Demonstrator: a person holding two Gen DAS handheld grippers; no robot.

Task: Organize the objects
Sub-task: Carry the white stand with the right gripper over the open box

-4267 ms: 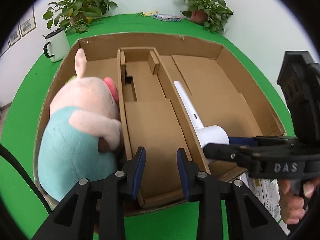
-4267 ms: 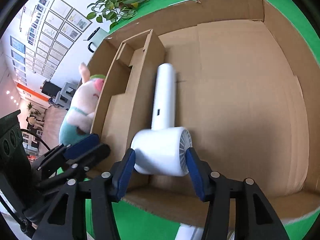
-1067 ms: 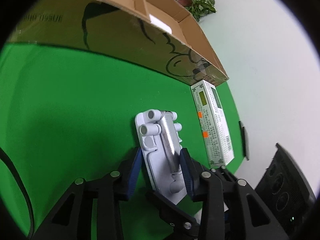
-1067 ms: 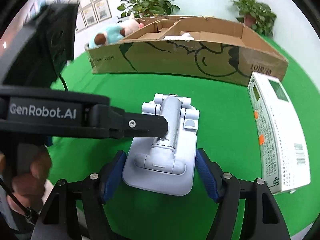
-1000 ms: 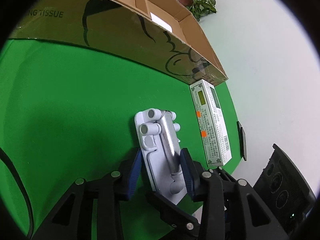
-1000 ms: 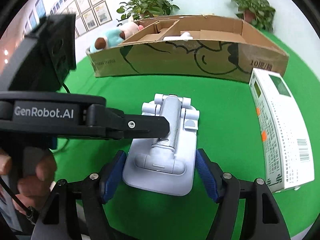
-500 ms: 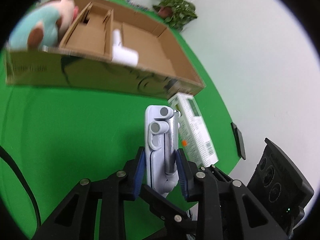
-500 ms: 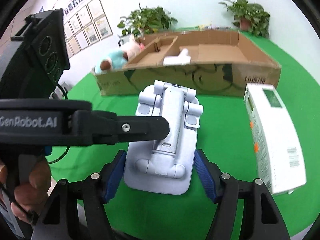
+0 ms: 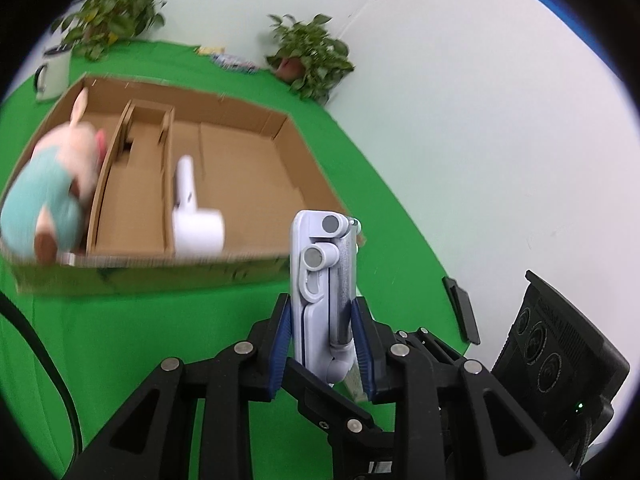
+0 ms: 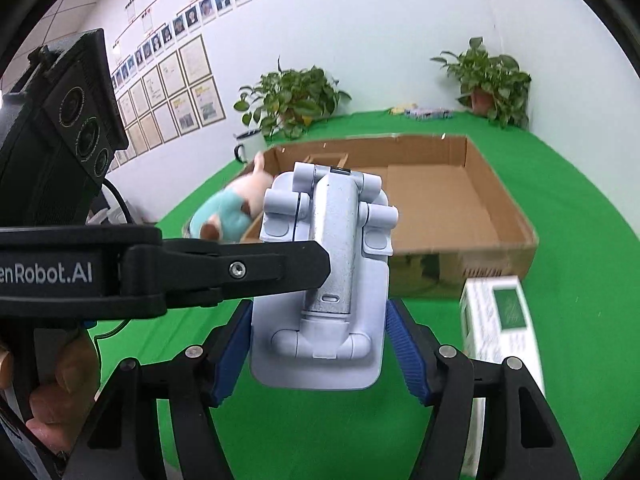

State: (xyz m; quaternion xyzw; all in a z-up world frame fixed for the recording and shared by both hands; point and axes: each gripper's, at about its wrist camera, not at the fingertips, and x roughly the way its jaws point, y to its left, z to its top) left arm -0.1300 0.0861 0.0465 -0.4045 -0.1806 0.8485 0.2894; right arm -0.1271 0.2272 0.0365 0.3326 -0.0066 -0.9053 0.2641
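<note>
Around the scene: green table cloth [image 10: 560,208], two potted plants [image 10: 292,98] at 12 and 1 o'clock against the wall, a white mug [image 10: 250,146] beside the nearer plant, a white printed carton [image 10: 502,332] lying at 4 o'clock. Nothing between the held item and the box, only open cloth.

At 12 o'clock, a shallow cardboard box [image 9: 304,160] split by dividers: plush pig [image 9: 52,184] in the leftmost bay, white hair dryer [image 9: 192,216] against the divider in the wide right bay, middle bay seemingly bare, though blurred.

In mid-air at centre, a pale lavender folding stand [image 10: 324,280] with a silver hinged arm and round knuckles, tilted toward the box. Left gripper [image 9: 322,344] clamped across its thickness, pads pressing both faces. Right gripper [image 10: 318,354] hugging its wide base edges, apparently gripping too.
</note>
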